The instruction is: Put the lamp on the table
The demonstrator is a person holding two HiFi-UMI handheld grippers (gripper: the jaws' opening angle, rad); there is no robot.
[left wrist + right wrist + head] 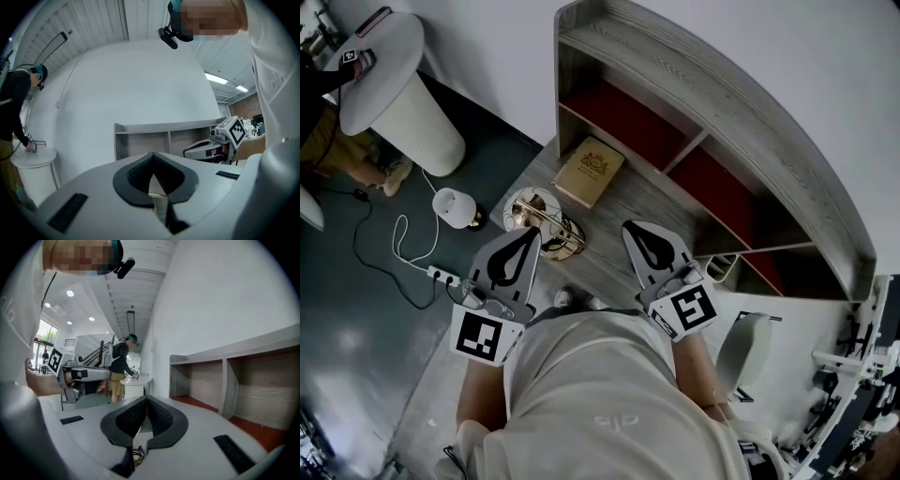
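Note:
The small white lamp stands on the dark floor left of the grey wooden table. Its white cord runs to a power strip. My left gripper hovers over the table's left corner, right of the lamp and apart from it, shut with nothing in it. Over the table's front, my right gripper is also shut and empty. In the left gripper view the left gripper has its jaws together, and the right gripper shows beyond. The right gripper view shows the right gripper closed.
A gold wire ornament and a tan book lie on the table's left part. A shelf unit with red-lined compartments lines the back. A white round pedestal table stands at far left, with a person at it.

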